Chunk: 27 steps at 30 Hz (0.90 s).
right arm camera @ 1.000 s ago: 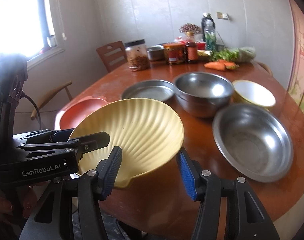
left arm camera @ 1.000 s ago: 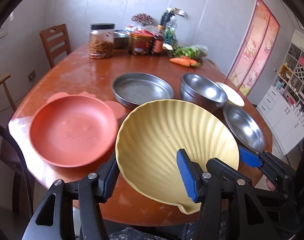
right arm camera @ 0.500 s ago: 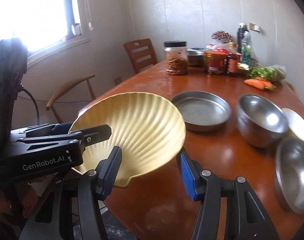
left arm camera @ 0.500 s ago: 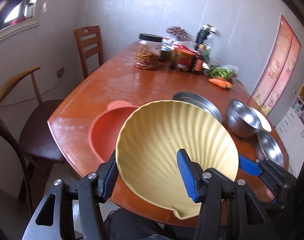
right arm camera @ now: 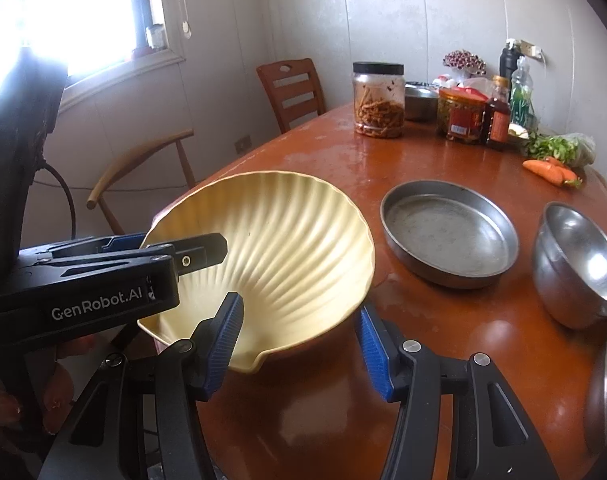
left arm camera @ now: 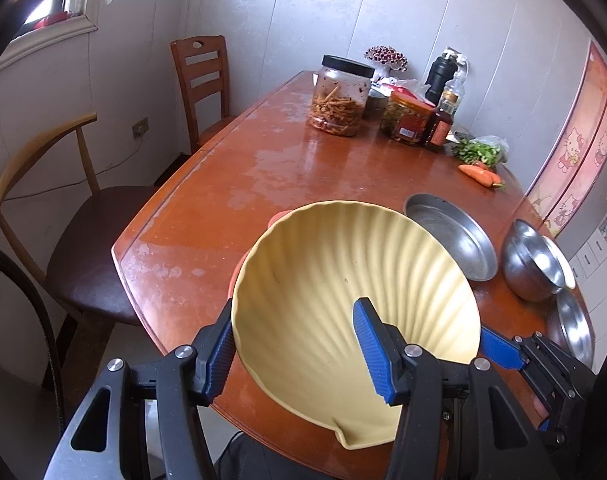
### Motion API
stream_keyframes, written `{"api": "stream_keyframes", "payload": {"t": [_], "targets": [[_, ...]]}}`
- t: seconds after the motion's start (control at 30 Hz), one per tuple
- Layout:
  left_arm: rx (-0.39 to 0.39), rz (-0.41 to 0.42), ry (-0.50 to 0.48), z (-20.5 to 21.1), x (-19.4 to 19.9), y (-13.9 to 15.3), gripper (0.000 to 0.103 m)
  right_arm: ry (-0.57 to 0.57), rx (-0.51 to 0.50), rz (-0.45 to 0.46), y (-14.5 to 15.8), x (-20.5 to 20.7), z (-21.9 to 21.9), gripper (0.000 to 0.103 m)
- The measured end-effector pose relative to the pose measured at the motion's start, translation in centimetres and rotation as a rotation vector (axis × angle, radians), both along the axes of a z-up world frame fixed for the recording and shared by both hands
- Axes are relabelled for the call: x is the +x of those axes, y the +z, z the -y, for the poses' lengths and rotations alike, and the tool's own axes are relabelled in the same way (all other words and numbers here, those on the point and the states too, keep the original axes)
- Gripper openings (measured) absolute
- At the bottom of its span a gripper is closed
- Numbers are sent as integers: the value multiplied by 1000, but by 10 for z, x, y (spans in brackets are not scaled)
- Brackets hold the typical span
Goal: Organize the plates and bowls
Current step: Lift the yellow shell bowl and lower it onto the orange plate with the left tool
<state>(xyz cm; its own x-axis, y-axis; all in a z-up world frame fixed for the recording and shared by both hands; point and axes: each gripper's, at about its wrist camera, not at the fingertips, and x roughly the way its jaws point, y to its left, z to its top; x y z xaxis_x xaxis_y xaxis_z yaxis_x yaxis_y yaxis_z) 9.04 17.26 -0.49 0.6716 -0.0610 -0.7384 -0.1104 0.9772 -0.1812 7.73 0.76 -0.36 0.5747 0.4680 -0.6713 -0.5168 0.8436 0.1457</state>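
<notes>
A yellow shell-shaped plate hangs tilted over the near left part of the brown table. Both grippers hold it. My left gripper is shut on its left rim, one finger outside and one inside; in the right wrist view the left gripper clamps that same rim. My right gripper is shut on the near right rim, and the right gripper shows at the plate's right edge. A red plate lies under the yellow one, almost wholly hidden.
A flat steel pan, a deep steel bowl and a shallow steel bowl sit to the right. Jars, bottles, greens and a carrot crowd the far end. Two chairs stand along the left edge.
Both grippers have carried the yellow plate leftward across the table, over the red plate, which is now nearly covered. The steel dishes have slid to the right of both views.
</notes>
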Motion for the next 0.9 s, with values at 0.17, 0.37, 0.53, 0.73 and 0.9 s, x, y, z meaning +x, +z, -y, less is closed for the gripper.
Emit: {"api": "stream_keyframes", "payload": {"t": [0.17, 0.37, 0.53, 0.73, 0.9], "targets": [[3, -4, 3, -2, 8, -1, 56, 0, -7, 11, -1, 5, -3, 59], [8, -7, 14, -3, 9, 0, 56, 7, -21, 23, -1, 3, -6, 59], [4, -19, 31, -8, 9, -2, 56, 20, -25, 27, 1, 1, -9, 59], [5, -21, 42, -11, 11, -4, 56, 26, -24, 22, 2, 1, -11, 59], [-1, -23, 55, -15, 10, -5, 56, 34, -19, 14, 3, -3, -12, 59]]}}
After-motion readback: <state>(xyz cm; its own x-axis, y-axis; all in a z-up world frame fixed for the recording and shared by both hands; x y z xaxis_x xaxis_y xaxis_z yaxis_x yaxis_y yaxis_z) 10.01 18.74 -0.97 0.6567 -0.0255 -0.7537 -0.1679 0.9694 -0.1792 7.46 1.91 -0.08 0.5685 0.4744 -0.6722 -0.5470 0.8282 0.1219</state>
